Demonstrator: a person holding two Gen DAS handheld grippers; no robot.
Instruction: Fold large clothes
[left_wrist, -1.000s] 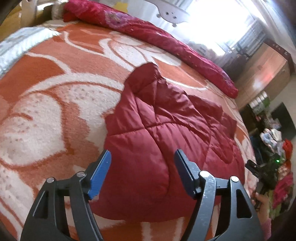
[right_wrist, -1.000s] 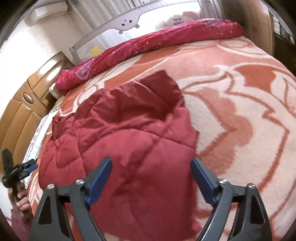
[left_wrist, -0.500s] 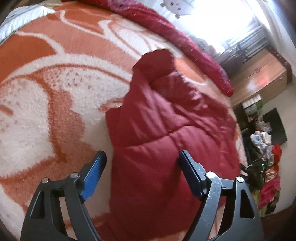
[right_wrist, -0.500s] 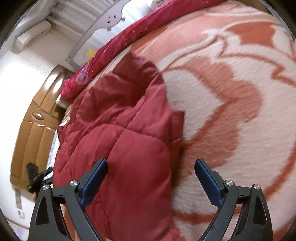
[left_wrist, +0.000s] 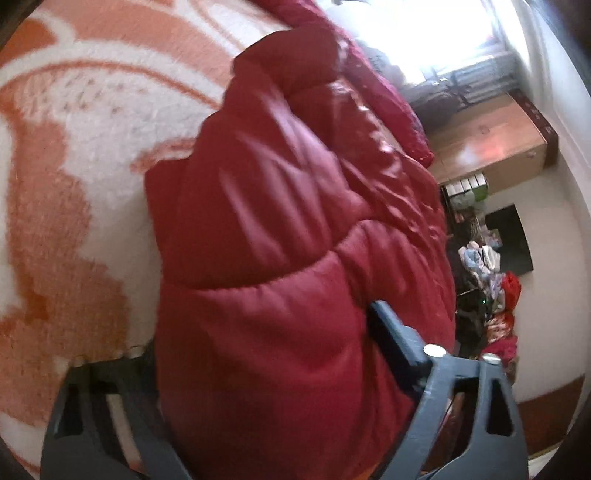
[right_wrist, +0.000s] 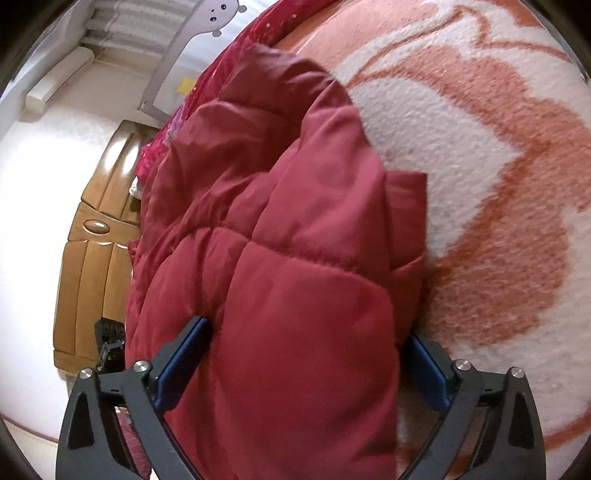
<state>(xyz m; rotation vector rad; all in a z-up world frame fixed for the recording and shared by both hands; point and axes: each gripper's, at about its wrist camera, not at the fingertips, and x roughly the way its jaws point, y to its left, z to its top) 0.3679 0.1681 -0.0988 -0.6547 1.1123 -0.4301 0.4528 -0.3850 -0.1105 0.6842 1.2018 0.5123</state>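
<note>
A dark red quilted puffer jacket (left_wrist: 280, 229) lies folded on an orange and white patterned bed blanket (left_wrist: 55, 206). My left gripper (left_wrist: 258, 350) is open, its fingers wide on either side of the jacket's near edge; the left finger is mostly hidden under the fabric. The jacket also fills the right wrist view (right_wrist: 280, 240). My right gripper (right_wrist: 306, 354) is open, with its blue pads on both sides of the jacket's near edge. The fabric bulges between the fingers in both views.
The blanket (right_wrist: 498, 184) stretches right of the jacket. A crimson quilt (left_wrist: 399, 110) lies along the far bed edge. A wooden headboard (right_wrist: 96, 240) stands left. A wooden dresser (left_wrist: 491, 144) and a pile of clutter (left_wrist: 491, 280) lie beyond the bed.
Both grippers have moved forward and down onto the jacket's near edge, so the fabric now sits between their open fingers. The jacket looks much larger in both views.
</note>
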